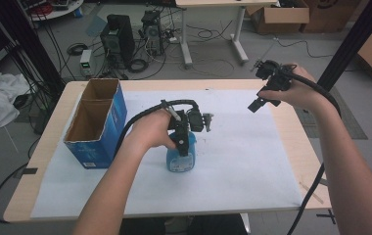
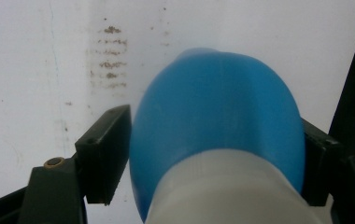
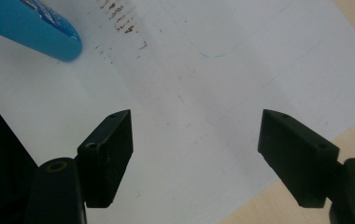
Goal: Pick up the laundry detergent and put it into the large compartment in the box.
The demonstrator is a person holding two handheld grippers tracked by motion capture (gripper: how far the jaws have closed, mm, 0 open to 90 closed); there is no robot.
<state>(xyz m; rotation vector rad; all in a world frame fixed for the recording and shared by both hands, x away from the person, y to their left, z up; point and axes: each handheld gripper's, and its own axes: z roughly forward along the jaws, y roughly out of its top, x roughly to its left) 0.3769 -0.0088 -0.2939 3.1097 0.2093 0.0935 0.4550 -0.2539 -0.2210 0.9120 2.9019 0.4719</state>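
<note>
- We see a blue bottle (image 1: 180,159) near the middle of the bench (image 1: 291,147), on a big white sheet (image 1: 243,161) that covers most of the bench top.
- The bottle stands up, with its long side going up and down. Its white top (image 2: 227,191) points up at the left tongs.
- In the left gripper view we look down on the bottle, and its round blue shoulder (image 2: 217,112) sits between the two black jaws.
- Our left tongs (image 1: 183,142) come down over the bottle from above. The jaws sit right at the bottle's two sides; we cannot tell if they press on it yet.
- Our right tongs (image 1: 258,103) hang in the air over the far right part of the bench, well away from the bottle. Their jaws are wide apart with nothing between them.
- The white sheet has small brown smudges (image 2: 110,58) on it.
- A blue cardboard box (image 1: 96,122) with an open top stands at the left side of the bench.
- Behind the bench we see a grey floor with computers (image 1: 118,39), many cables and brown boxes (image 1: 279,14).
</note>
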